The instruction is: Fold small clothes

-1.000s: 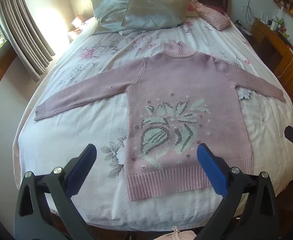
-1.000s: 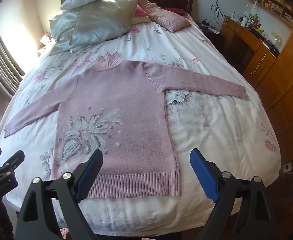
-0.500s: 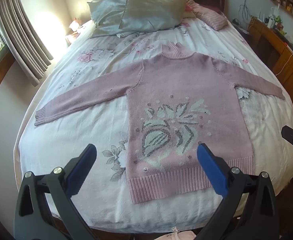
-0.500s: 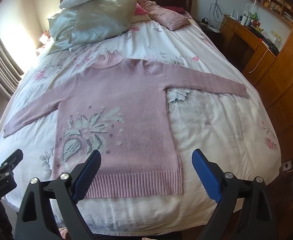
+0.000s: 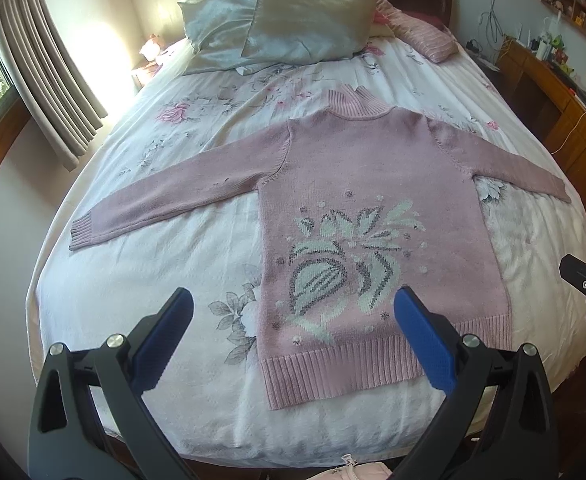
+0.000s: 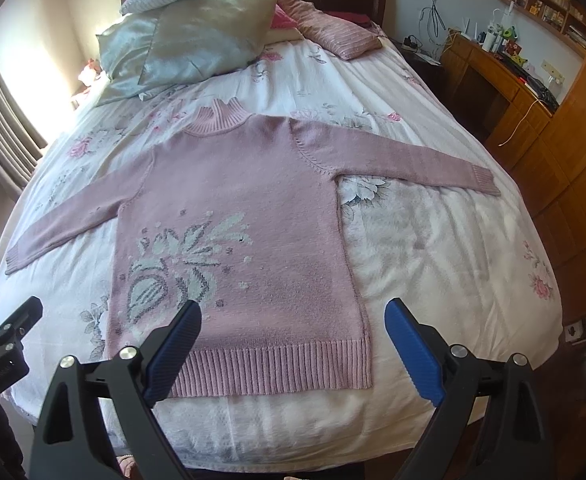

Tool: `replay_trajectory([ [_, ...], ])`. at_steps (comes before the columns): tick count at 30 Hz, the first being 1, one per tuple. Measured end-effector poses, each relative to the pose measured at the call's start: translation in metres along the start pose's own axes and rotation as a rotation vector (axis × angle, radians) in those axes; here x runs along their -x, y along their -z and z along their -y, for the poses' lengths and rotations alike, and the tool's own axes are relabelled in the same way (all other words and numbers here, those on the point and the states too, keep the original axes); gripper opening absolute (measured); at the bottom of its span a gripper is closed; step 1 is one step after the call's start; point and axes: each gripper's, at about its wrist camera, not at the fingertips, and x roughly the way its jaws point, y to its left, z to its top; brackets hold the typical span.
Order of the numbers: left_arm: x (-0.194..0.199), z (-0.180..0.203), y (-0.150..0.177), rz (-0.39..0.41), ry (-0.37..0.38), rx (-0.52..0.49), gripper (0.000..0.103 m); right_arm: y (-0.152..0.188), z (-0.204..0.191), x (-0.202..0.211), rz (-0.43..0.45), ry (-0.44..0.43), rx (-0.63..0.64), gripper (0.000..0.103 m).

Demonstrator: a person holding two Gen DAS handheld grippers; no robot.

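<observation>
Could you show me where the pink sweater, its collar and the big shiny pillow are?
pink sweater (image 5: 373, 184): left wrist view, plain chest area.
ribbed collar (image 6: 217, 120): right wrist view, middle of the neck band.
satin pillow (image 6: 197, 36): right wrist view, centre of its face.

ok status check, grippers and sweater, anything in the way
Left gripper and right gripper both open, empty, above the foot of the bed. Pink sweater flat, sleeves spread, unfolded. Pillows at the headboard, clear of it.

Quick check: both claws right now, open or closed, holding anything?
Left claw: open, holding nothing, above the sweater's hem end.
Right claw: open, holding nothing, above the same hem.
</observation>
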Motion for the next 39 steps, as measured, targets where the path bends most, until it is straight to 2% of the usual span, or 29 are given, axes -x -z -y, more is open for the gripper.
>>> replay_trajectory([
  [39,0.009,-0.017,0.007,0.027,-0.008,0.035,0.1,0.0,-0.01,0.008,0.027,-0.004,0.028,0.097],
])
